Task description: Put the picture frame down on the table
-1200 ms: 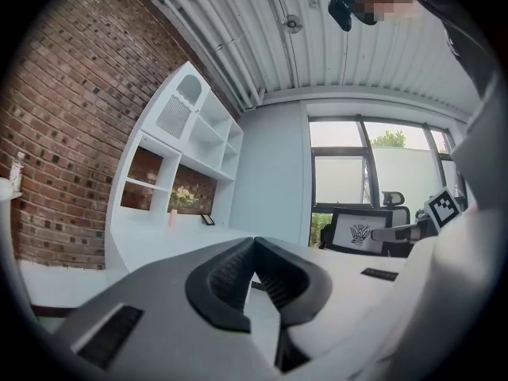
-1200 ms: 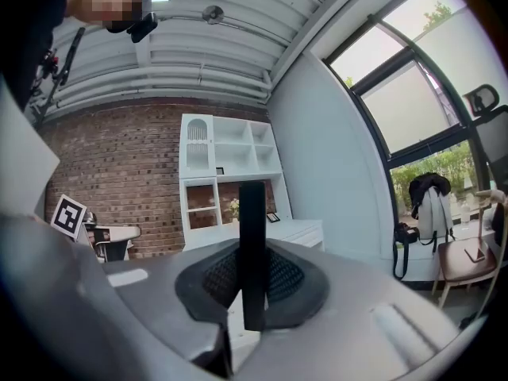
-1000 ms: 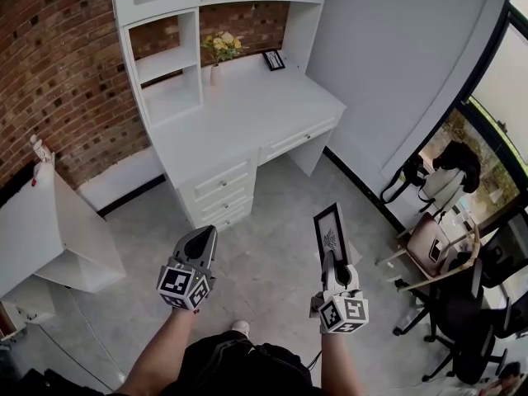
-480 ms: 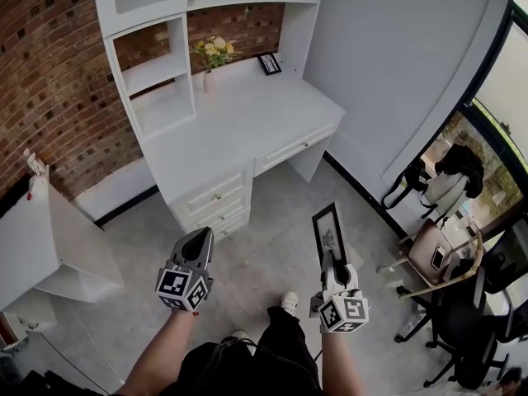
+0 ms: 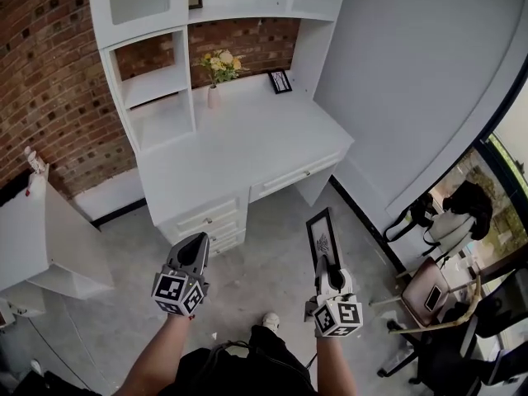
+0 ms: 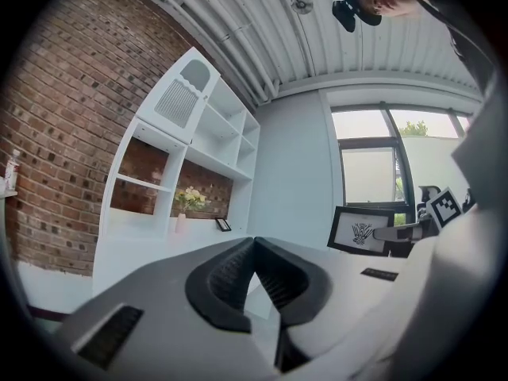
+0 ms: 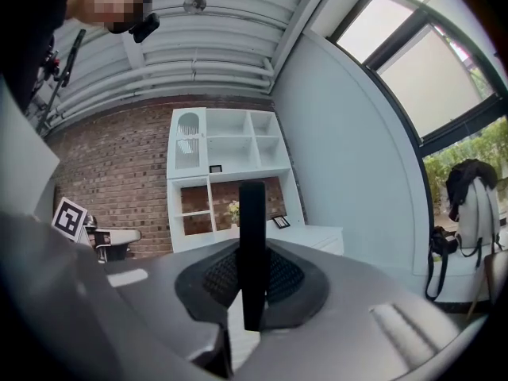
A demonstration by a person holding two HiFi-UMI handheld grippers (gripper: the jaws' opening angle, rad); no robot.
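Note:
My right gripper (image 5: 324,264) is shut on the lower edge of a black picture frame (image 5: 322,237) with a white print, held upright over the grey floor. In the right gripper view the picture frame (image 7: 252,248) shows edge-on as a dark bar pinched between the jaws. My left gripper (image 5: 194,250) hangs level with it to the left, shut with nothing in it, the jaws touching at their tips (image 6: 253,243). The white desk (image 5: 247,139) stands ahead of both grippers, a short way off. From the left gripper view the picture frame (image 6: 363,231) appears at the right.
On the desk's back stand a vase of flowers (image 5: 216,68) and a small framed picture (image 5: 280,82). White shelves (image 5: 157,81) rise at its left. A low white cabinet (image 5: 49,238) is at the left, chairs (image 5: 437,287) at the right. A shoe (image 5: 270,321) shows below.
The view has shifted toward the desk, which now sits closer and more centred. Both grippers keep their pose, the right one still holding the frame. The person's foot has stepped forward.

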